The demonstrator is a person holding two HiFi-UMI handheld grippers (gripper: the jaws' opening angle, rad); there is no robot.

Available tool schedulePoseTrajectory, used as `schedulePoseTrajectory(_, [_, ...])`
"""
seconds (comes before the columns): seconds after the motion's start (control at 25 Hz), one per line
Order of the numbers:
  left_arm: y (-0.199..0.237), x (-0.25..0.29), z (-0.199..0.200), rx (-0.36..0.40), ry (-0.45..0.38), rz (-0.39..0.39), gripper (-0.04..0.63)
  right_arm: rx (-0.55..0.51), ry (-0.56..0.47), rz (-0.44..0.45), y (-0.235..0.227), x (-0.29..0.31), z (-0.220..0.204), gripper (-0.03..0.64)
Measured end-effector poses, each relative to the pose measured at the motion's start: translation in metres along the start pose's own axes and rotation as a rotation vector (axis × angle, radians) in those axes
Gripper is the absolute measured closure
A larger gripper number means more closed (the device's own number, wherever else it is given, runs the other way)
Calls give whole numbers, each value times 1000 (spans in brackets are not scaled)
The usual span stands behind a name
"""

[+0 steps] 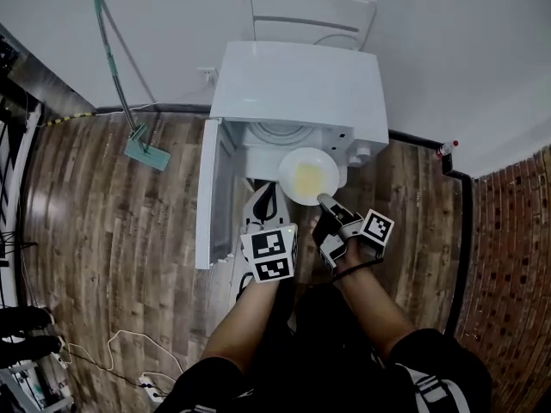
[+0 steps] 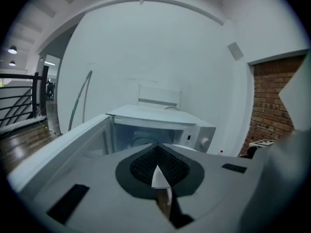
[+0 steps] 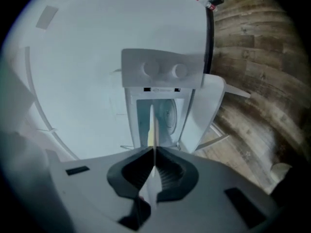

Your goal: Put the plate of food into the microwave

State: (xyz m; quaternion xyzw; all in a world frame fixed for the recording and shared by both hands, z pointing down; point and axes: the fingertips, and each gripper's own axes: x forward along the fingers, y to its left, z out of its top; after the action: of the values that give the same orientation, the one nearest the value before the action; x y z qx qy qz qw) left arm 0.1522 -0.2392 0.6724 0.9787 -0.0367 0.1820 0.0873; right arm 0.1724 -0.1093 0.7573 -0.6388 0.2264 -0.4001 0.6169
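Observation:
A white microwave [image 1: 297, 84] stands against the wall with its door [image 1: 207, 196] swung open to the left. Just in front of its opening hangs a white plate [image 1: 308, 176] of yellow food. My right gripper [image 1: 325, 201] is shut on the plate's near rim. In the right gripper view the plate [image 3: 151, 130] shows edge-on as a thin line between the pads of the gripper [image 3: 154, 166], with the microwave [image 3: 163, 74] beyond. My left gripper [image 1: 263, 209] hovers left of the plate, below the door, shut and empty [image 2: 158, 171]; it faces the microwave [image 2: 160, 123].
A mop [image 1: 129, 101] leans on the wall at the left, its head on the wooden floor. A white chair back [image 1: 310, 15] rises behind the microwave. A brick wall [image 1: 508, 256] and a black pipe [image 1: 461, 231] stand at the right. Cables [image 1: 129, 351] lie near my feet.

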Motion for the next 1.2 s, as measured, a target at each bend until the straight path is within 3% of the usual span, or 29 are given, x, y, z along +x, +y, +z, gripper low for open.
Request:
schedulePoseTrajectory(0.28, [42,31,-80,-18,-108,70,597,-52,-5,129,-56,89,25,591])
schedulePoseTrajectory(0.52, [54,24,-113,-46,-124,95,597,-29,-67,192,-37,148,39,592])
schedulePoseTrajectory(0.64, [54,15,-113,-70,-117,92,597,-46,-94,171,-26,172,49,592])
schedulePoseTrajectory(0.88, [55,-4,-106,-37,-139,97,597,-132,-164,95,-16,220,71,591])
schedulePoseTrajectory(1.2, [63,-17,-108,-33,-146,107,597,-211,-218,-30,-22,245,96,591])
